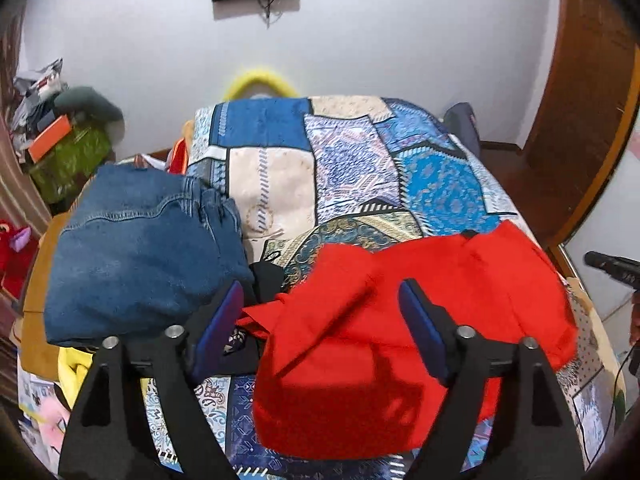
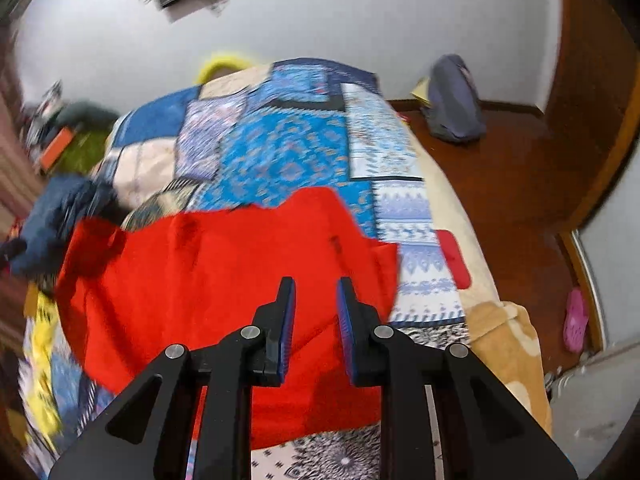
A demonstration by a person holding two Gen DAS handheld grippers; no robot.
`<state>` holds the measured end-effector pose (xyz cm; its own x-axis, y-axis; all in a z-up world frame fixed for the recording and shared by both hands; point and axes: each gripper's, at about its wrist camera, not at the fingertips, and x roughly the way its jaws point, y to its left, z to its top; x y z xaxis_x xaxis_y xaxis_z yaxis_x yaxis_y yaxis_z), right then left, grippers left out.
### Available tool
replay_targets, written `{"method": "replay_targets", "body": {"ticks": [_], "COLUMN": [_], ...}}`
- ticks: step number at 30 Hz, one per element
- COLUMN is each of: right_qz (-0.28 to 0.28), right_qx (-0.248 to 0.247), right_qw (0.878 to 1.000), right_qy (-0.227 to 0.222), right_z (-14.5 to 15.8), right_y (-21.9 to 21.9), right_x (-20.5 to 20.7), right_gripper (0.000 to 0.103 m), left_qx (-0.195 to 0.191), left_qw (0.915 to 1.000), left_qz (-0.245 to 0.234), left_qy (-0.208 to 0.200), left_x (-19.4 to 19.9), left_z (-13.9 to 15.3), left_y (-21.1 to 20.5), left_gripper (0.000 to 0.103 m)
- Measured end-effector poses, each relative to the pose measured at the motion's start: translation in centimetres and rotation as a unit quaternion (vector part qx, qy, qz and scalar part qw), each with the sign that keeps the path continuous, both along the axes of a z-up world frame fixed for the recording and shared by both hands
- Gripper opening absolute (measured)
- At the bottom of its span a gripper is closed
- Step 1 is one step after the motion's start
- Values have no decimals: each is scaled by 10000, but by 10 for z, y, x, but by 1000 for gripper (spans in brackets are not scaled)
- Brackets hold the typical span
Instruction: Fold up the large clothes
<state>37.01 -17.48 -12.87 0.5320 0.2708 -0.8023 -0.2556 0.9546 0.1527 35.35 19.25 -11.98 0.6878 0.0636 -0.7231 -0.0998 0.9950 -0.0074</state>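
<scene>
A red garment (image 1: 380, 320) lies crumpled on the patchwork quilt (image 1: 352, 160) of a bed, near its front edge. My left gripper (image 1: 320, 286) hovers over the garment's left part, jaws open wide, nothing between the pads. In the right wrist view the same red garment (image 2: 200, 280) spreads across the quilt (image 2: 280, 148). My right gripper (image 2: 315, 281) hangs above its right part with a narrow gap between the pads; no cloth is pinched there. Folded blue jeans (image 1: 136, 248) sit on the left, blurred in the right view (image 2: 60, 216).
A black item (image 1: 268, 276) lies between jeans and red garment. Yellow cloth (image 1: 74, 368) and a tan blanket (image 2: 508, 340) hang at the bed's front corners. A red flat piece (image 2: 452, 258) rests on the right edge. On the floor: a grey bag (image 2: 456, 100), a pink shoe (image 2: 576, 320).
</scene>
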Motion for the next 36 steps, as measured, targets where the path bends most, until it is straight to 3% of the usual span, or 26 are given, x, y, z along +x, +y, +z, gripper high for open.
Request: {"method": "replay_targets", "body": {"ticks": [3, 7, 10, 15, 18, 19, 20, 23, 25, 28, 31, 36], "right_qz": [309, 644, 871, 1055, 1021, 975, 925, 743, 541, 240, 7, -122], "right_qx": [16, 9, -47, -551, -471, -497, -551, -701, -876, -966, -872, -715], "right_qw": [9995, 9979, 9960, 9914, 9931, 9936, 9938, 9939, 9929, 9927, 9929, 9960], "right_qy": [10, 102, 214, 549, 326, 292, 294, 421, 590, 686, 805, 527], "right_z": [-6, -17, -34, -73, -83, -83, -83, -92, -103, -112, -103, -75], "right_y": [21, 47, 65, 73, 57, 51, 45, 24, 10, -7, -20, -24], "right_x": [-9, -19, -27, -39, -52, -55, -58, -63, -64, -67, -67, -65], "right_gripper": [19, 25, 34, 36, 51, 62, 65, 65, 65, 65, 65, 65], "left_qx": [30, 69, -28, -11, -111, -253, -451, -663, -604, -201, -257, -424], "left_qw": [9998, 9984, 9958, 9894, 9859, 9862, 9870, 9864, 9854, 9822, 9796, 9782], "left_qz": [-195, -412, -546, -564, -398, -356, -245, 138, 389, 773, 1004, 1261], "left_qy": [95, 384, 737, 1335, 1621, 1596, 1523, 1496, 1542, 1702, 1721, 1593], "left_x": [-6, -10, -10, -17, -27, -32, -38, -50, -57, -66, -76, -90], "left_z": [-3, -29, -60, -121, -152, -156, -158, -161, -163, -169, -169, -157], "left_y": [-11, -27, -37, -43, -28, -22, -13, 13, 27, 43, 58, 71], "left_gripper": [83, 83, 83, 83, 85, 87, 90, 90, 90, 90, 90, 90]}}
